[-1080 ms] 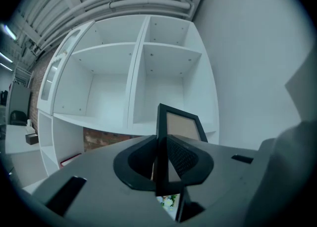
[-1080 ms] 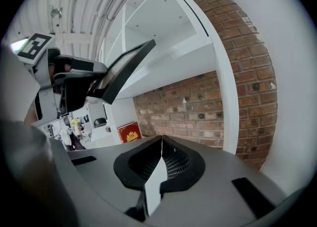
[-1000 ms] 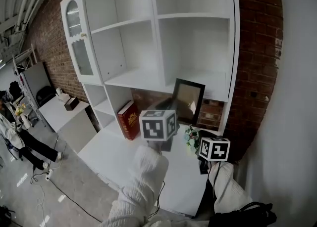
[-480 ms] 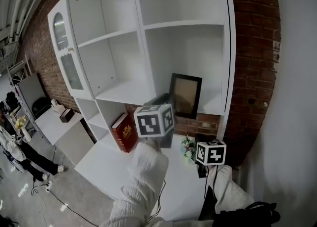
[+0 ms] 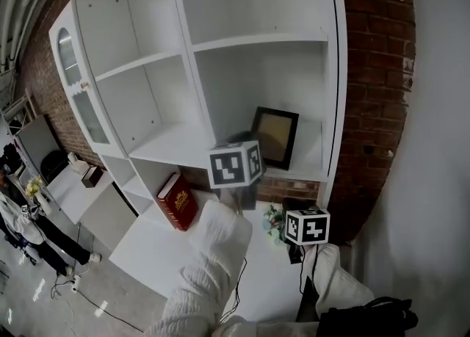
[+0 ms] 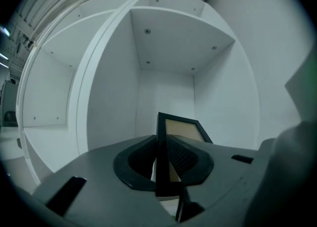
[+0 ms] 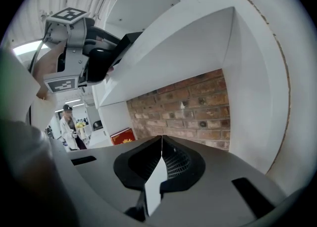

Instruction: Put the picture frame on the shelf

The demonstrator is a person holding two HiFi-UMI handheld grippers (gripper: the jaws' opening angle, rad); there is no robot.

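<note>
The picture frame (image 5: 275,137), black-edged with a tan inside, stands upright in the lower right compartment of the white shelf unit (image 5: 258,38). My left gripper (image 6: 166,164) is shut on the frame's near edge (image 6: 162,152); its marker cube (image 5: 235,165) hangs just in front of the shelf board. Whether the frame's foot rests on the board I cannot tell. My right gripper (image 7: 161,147) is lower, by the brick wall under that board, jaws shut with nothing between them; its cube (image 5: 307,226) shows at the lower right.
A red book (image 5: 177,201) leans in the low compartment at the left, and a small bunch of flowers (image 5: 273,219) sits on the white counter (image 5: 169,244) beneath. A brick wall (image 5: 374,78) flanks the unit's right side. A person (image 7: 69,127) stands far off at the left.
My left gripper has carried the frame up from in front of the shelf board's edge and into the lower right compartment. The right gripper has stayed low under the board.
</note>
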